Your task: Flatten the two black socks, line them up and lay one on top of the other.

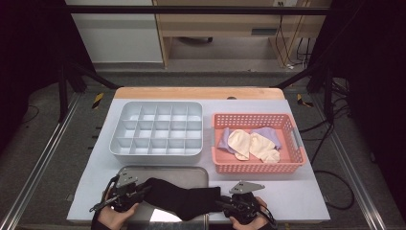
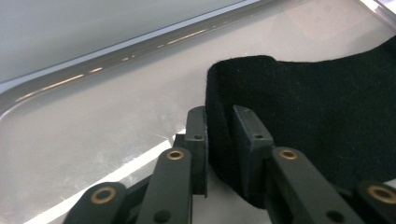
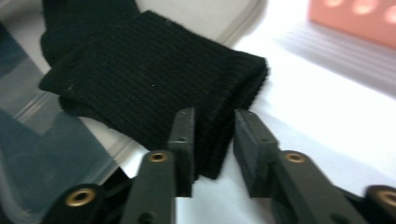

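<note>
No lettering to read anywhere: no label, brand, number or sign comes through on the bench, the containers or the fabric in any of the three views.

Table (image 1: 95, 191): pale grey-white top with a wooden strip along its far edge.
Far left: a grey divider box (image 1: 157, 128) with many small compartments stands directly on the table.
Far right: a salmon-pink basket (image 1: 258, 166) with perforated walls stands just beside the box, apart from it by a narrow gap.
Near edge, left of middle: a shallow metal tray (image 1: 163, 171) lies flat, just in front of the box.
Black sock (image 1: 184, 199): lies stretched sideways, its left end on the tray (image 2: 93, 121), its right end (image 3: 154, 79) past the tray's rim on the bare table (image 3: 322, 107).
</note>
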Demonstrator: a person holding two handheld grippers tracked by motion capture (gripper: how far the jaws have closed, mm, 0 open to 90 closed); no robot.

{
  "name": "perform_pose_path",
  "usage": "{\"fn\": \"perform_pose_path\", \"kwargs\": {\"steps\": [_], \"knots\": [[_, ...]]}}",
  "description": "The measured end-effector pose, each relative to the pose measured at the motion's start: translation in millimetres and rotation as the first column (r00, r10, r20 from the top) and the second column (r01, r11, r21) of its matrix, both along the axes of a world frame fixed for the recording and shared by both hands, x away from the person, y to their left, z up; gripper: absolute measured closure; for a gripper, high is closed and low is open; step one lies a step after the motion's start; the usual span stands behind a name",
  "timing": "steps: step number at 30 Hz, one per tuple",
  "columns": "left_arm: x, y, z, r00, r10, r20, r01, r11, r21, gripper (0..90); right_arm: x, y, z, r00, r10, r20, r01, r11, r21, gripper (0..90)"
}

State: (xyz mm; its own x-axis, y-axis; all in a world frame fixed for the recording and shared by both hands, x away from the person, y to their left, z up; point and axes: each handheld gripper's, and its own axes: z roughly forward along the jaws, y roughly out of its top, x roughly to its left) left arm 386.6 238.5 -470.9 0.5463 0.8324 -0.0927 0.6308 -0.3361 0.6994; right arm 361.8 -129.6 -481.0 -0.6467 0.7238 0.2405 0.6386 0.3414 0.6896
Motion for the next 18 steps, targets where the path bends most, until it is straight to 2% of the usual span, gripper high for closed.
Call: {"fn": "perform_pose_path", "kwargs": {"steps": [3, 6, 8, 11, 14, 16, 18], "knots": [[0.1, -1.7, 0.7, 1.0000, 0.000, -0.006, 0.000, 1.0000, 0.002, 82.4, 3.4, -0.5, 0.9, 0.9993, 0.009, -0.036, -0.008, 1.000, 0.018, 79.2], [-0.7, -2.8, 1.8, 0.9999, 0.010, 0.010, -0.010, 0.9999, 0.014, 84.1, 5.1, -1.7, 3.6, 0.9989, 0.013, -0.044, -0.012, 1.000, 0.014, 82.6], [-0.2, -1.9, 2.8, 0.9998, 0.013, 0.017, -0.013, 0.9999, 0.007, 84.5, 7.0, -3.7, 7.2, 0.9998, -0.006, -0.017, 0.006, 1.000, -0.013, 82.7], [1.5, -1.7, 4.7, 0.9993, 0.015, 0.035, -0.014, 0.9998, -0.014, 84.4, 15.0, -12.4, 11.9, 0.9986, -0.050, 0.014, 0.050, 0.999, -0.021, 82.6], [3.7, -7.7, 2.0, 0.9990, 0.003, 0.044, -0.004, 0.9998, 0.021, 83.7, 24.1, -12.8, 7.7, 0.9979, -0.064, 0.007, 0.064, 0.997, -0.050, 81.3], [4.9, -8.6, 0.9, 0.9989, 0.003, 0.046, -0.004, 0.9998, 0.020, 81.9, 25.2, -12.0, 6.9, 0.9980, -0.063, 0.008, 0.063, 0.997, -0.047, 78.7], [5.0, -6.3, 1.9, 0.9985, 0.007, 0.055, -0.008, 0.9999, 0.011, 76.2, 23.6, -14.1, 9.3, 0.9966, -0.072, 0.040, 0.074, 0.996, -0.042, 72.1]]}}
